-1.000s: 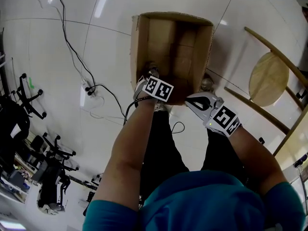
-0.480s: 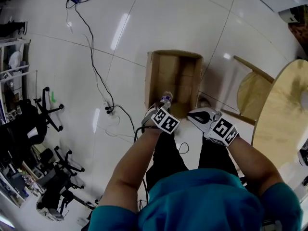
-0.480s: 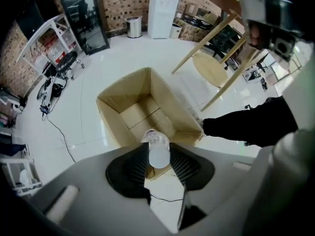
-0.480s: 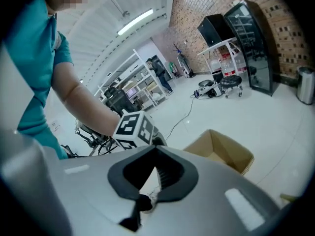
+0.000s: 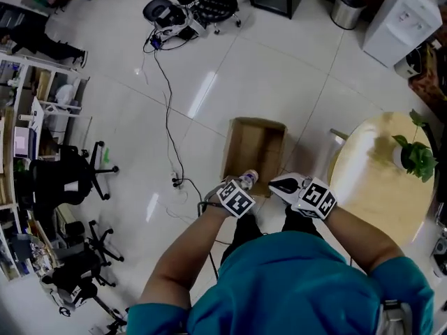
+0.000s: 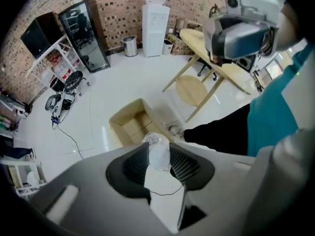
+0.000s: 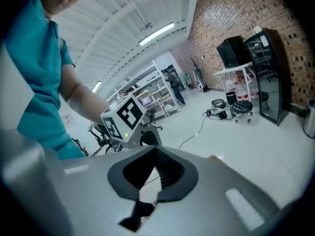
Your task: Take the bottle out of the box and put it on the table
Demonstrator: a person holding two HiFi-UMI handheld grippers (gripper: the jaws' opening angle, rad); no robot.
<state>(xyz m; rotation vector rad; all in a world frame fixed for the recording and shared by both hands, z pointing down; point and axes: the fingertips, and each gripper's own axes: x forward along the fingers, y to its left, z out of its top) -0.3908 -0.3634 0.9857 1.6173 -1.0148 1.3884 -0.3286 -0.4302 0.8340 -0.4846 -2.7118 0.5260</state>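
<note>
**Bottle pinched in left gripper, up above the box, not on the worktop**

- Left gripper (image 6: 157, 146): points down at the floor. Its ribbed pads (image 6: 182, 166) are clamped on a clear bottle (image 6: 158, 156), one pad on each side. In the head view the bottle's capped end pokes out just past the marker cube.
- Right gripper (image 7: 156, 151): jaws pressed together, nothing between them. It is held just beside the left one, roughly level, and aimed across the room.
- Both grippers sit close in front of the person's teal shirt (image 5: 293, 285), forearms bent in.
- Box (image 5: 255, 128): open cardboard box on the white floor (image 5: 279, 75), directly below and beyond the bottle and well apart from it. The flaps are up.
- Worktop (image 5: 377, 187): round wooden top to the right of the box, with a potted plant (image 5: 413, 155) near its far edge. The bottle is not touching it.
- A wooden chair (image 6: 192, 89) stands between the box and the worktop legs.
- A cable (image 5: 167, 117) runs across the floor left of the box.
- Office chairs (image 5: 66, 180) and shelves (image 5: 42, 110) are further left.
- Far side of the room: bin (image 5: 347, 9) and water dispenser (image 5: 404, 19).
</note>
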